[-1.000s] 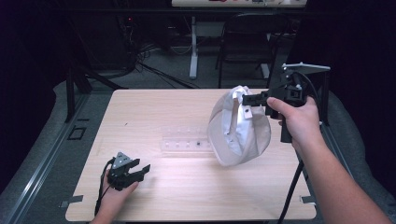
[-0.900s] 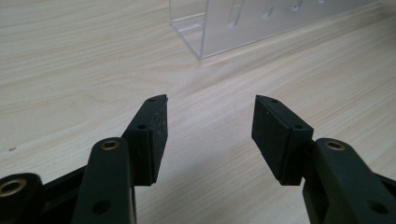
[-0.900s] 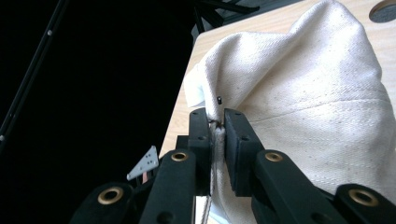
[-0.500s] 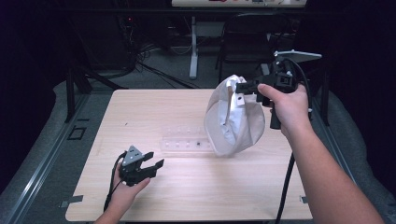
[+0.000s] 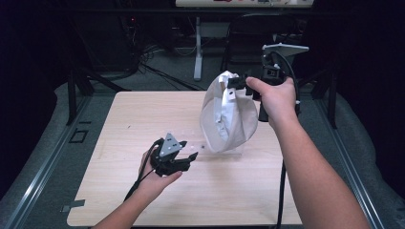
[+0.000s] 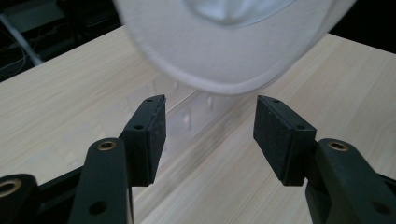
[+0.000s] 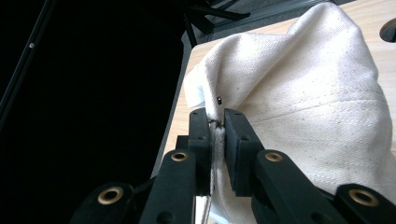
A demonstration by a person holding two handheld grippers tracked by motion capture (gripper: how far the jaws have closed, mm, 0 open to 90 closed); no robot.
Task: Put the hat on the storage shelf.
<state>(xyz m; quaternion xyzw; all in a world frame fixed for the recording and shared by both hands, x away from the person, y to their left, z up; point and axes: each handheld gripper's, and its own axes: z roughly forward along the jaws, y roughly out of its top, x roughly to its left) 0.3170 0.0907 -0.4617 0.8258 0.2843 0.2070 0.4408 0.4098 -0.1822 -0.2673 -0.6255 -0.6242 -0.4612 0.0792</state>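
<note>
White cap (image 5: 228, 117) pinched by right gripper (image 5: 237, 83) above clear rack (image 5: 224, 151); left gripper (image 5: 187, 161) open.

You held a cap (image 7: 317, 98) of matt, off-white woven cloth with stitched seams; your tongs (image 7: 215, 135) were matt black plastic with brass rivets, over a smooth pale wood-grain bench (image 5: 143, 119).

A pale wooden table (image 5: 143, 124) with a light grain carries the work. Directly on it, just ahead of my left gripper (image 5: 184, 160) and in line with its gaping jaws, lies a clear plastic holder (image 6: 187, 119), long and low, its walls hard to make out against the wood. It sits below where my right gripper (image 5: 239, 82) hangs, and the board around both is bare wood.
</note>
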